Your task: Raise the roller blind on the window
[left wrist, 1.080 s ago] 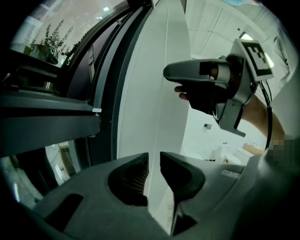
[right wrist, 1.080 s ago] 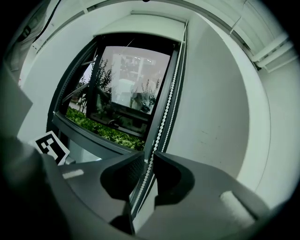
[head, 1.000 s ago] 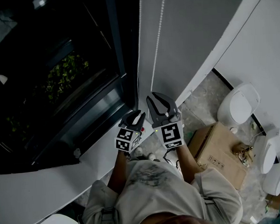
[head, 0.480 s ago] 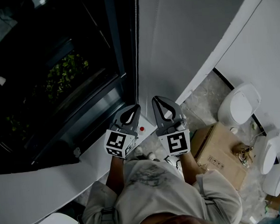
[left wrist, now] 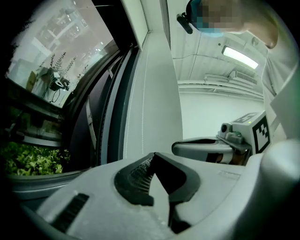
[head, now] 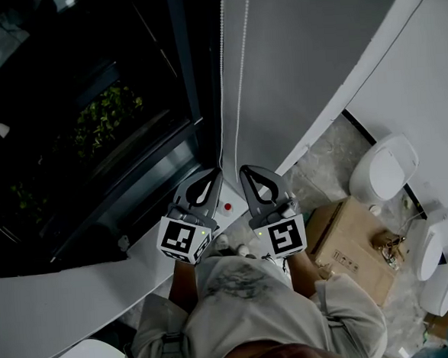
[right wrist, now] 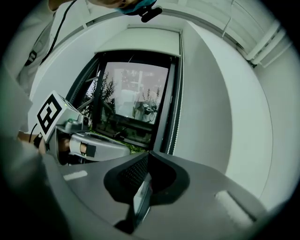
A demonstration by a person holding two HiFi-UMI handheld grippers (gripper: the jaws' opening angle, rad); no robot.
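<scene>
Facing a dark window (head: 64, 78) set deep in a white wall (head: 431, 83), with the grey side of the recess (head: 315, 53) rising on the right and the pale sill (head: 71, 296) curving along below. Showing the roller blind (right wrist: 140, 43), in the right gripper view, only as what looks like a pale band across the very top of that window, well above both grippers, with bare glass beneath it. Standing over a mottled stone floor (head: 322, 156), near a cardboard box (head: 351, 242) and a white bowl-shaped fixture (head: 383, 172). Looking through the glass at a patch of green plants (head: 105, 118). Holding the left gripper (head: 217, 171) and the right gripper (head: 245, 168) side by side, both pointing level at the edge of the recess, each carrying a marker cube (head: 181, 241) at its rear. Pressing the left gripper's jaws together at the tips, and pressing the right gripper's together likewise. Meeting the bead chain (head: 222, 75) there: two thin strands hanging straight down beside the frame, one ending at each gripper's tip in the head view, yet slipping behind the shut jaws a little to one side of the seam in both gripper views, so not telling whether either strand is pinched. Flanking a small red dot (head: 227, 207) on the sill.
</scene>
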